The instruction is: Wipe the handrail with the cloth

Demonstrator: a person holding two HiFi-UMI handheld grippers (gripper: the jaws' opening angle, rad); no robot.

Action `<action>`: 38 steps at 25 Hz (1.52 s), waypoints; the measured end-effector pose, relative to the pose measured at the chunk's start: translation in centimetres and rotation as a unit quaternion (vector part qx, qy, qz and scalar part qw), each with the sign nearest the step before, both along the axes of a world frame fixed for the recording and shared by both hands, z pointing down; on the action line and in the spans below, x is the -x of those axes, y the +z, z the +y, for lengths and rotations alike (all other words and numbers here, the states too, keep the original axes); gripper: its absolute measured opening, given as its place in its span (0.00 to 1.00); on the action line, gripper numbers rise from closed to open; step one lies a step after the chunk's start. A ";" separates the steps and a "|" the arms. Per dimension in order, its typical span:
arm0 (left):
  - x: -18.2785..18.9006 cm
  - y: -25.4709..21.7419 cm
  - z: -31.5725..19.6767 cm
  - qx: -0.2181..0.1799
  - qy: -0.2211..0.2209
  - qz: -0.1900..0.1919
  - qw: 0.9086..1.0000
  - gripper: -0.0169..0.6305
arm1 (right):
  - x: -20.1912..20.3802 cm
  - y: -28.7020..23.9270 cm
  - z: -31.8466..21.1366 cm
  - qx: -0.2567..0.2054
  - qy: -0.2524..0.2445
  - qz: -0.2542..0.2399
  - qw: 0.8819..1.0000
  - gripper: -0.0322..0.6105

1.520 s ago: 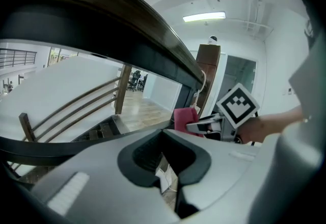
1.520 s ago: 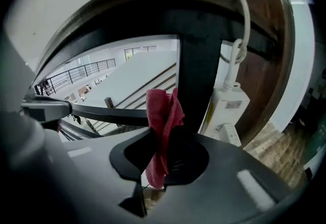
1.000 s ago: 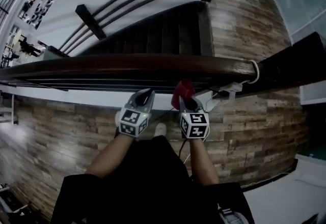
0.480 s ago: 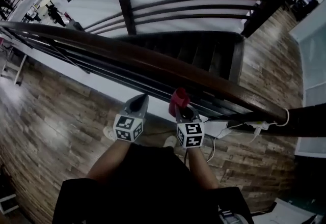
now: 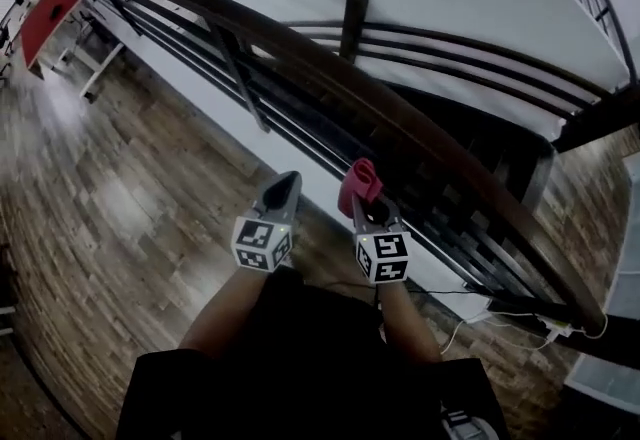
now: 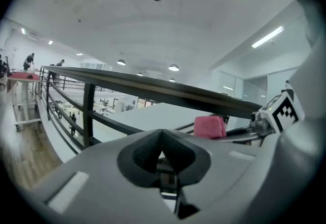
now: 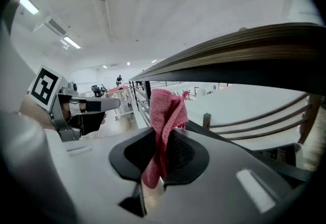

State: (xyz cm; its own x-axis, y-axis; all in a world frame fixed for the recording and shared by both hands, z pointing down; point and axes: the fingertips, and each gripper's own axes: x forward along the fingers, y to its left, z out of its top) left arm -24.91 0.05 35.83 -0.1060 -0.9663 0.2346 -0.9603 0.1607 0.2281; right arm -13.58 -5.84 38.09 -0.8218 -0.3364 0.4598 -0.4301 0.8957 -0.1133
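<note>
Cloth (image 7: pixel 165 116), pink and bunched, is pinched between the jaws of the right hand-held gripper (image 7: pixel 162 152), which are closed tight on its lower part while the rest stands up above them. In the head view the cloth (image 5: pixel 358 184) sits at the centre of the frame on the tip of the right hand-held gripper (image 5: pixel 364 206), just beside the dark wooden handrail (image 5: pixel 400 126) that runs from the upper left down to the lower right. In the right gripper view the handrail (image 7: pixel 244 50) passes across the upper right, above the cloth and apart from it. The left hand-held gripper (image 5: pixel 284 186) is left of centre, near the rail; its jaws are together with nothing between them (image 6: pixel 163 152). Wood-plank floor (image 5: pixel 120 188) fills the left side of the head view.
</note>
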 end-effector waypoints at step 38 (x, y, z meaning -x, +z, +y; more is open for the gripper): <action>24.7 5.1 2.7 0.036 -0.049 0.039 0.997 0.03 | 25.5 6.4 3.0 0.032 -0.119 0.049 0.991 0.12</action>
